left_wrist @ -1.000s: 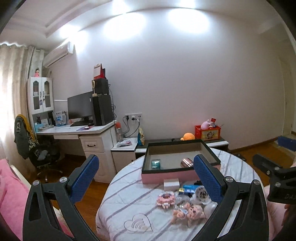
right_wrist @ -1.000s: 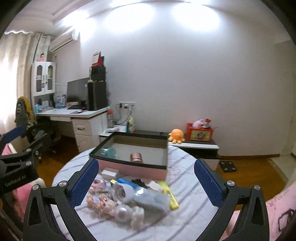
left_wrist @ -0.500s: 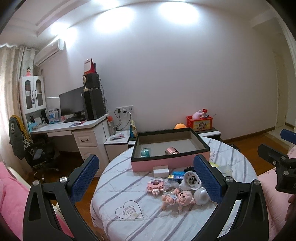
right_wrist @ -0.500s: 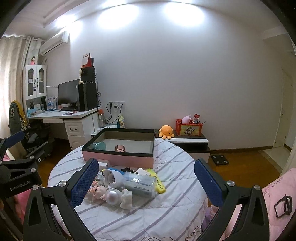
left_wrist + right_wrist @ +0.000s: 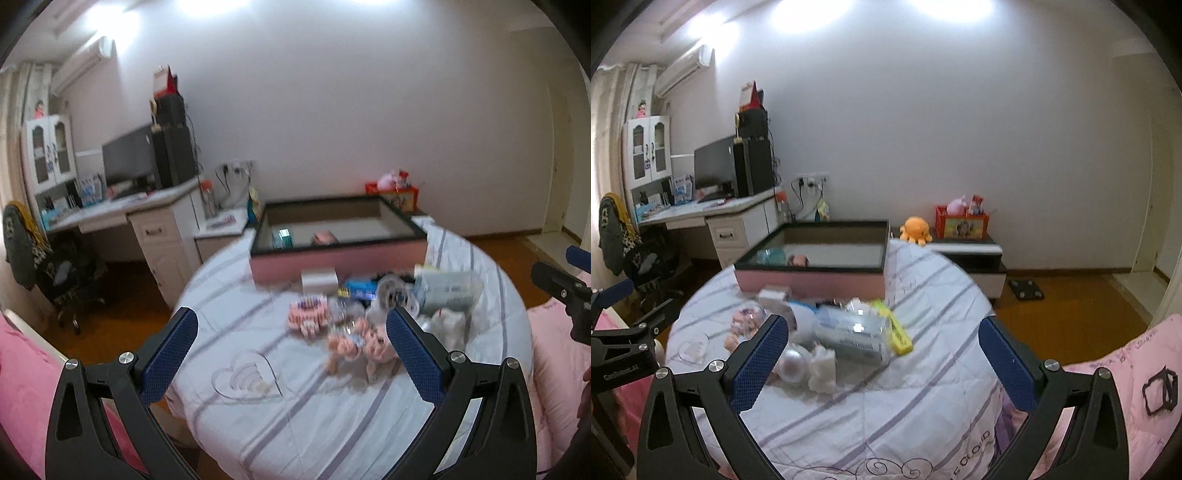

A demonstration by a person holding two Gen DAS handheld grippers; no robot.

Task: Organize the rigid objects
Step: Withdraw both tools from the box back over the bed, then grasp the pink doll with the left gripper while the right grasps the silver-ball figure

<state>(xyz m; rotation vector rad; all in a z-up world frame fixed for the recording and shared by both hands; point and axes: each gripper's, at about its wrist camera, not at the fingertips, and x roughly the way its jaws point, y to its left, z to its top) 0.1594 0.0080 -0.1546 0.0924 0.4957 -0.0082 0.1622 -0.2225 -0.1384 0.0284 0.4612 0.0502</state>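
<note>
Now both views have pulled back from the bench (image 5: 886, 406); the left gripper (image 5: 291, 332) and right gripper (image 5: 882, 339) hang spread and empty, toys (image 5: 827, 332) seemingly untouched before the box (image 5: 812, 275).

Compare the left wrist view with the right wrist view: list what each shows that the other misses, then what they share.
Left wrist only: a pink comb-like toy left of the doll.
Right wrist only: the orange octopus plush, a floor scale, a yellow-green pack.
Both: the pink tray holding a teal item, and open grippers, left and right.
</note>
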